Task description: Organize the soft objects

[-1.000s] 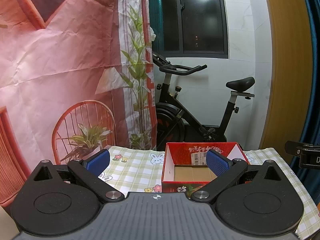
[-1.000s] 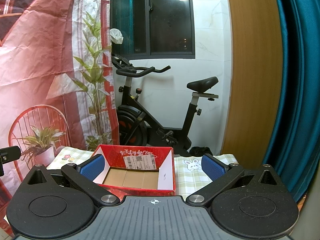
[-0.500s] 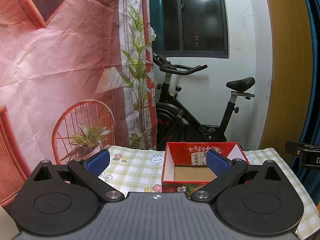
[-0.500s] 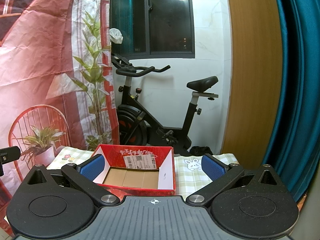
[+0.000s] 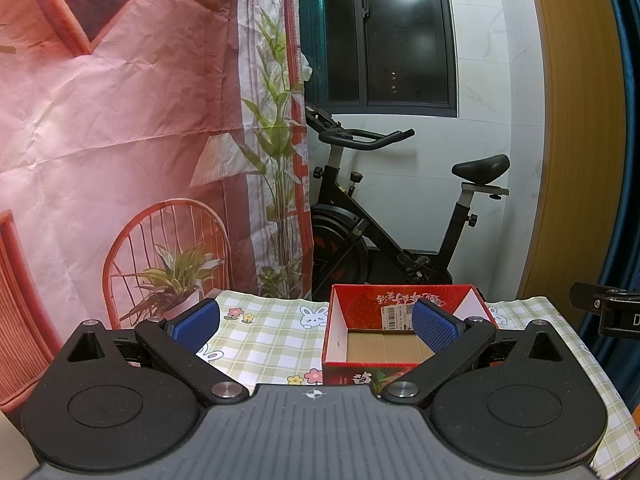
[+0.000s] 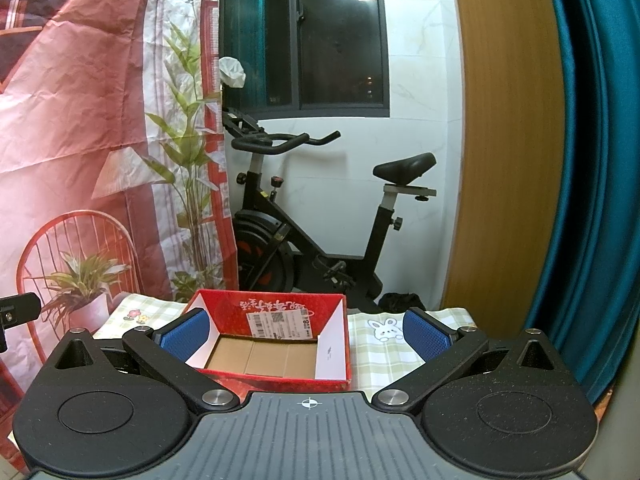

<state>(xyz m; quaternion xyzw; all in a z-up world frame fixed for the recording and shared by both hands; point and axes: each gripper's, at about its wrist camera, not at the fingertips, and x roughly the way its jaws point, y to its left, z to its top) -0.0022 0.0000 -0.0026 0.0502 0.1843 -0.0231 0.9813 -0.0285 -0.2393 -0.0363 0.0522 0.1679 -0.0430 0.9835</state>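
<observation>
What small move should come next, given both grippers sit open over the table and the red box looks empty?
Probably tilt one gripper down to search. The left gripper and right gripper are open and hold nothing, the red box shows only bare cardboard, and no soft object appears on the checked tablecloth.

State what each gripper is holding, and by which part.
Nothing is held. The left gripper and right gripper are both open with only air between their pads; the red box on the table sits untouched and empty.
</observation>
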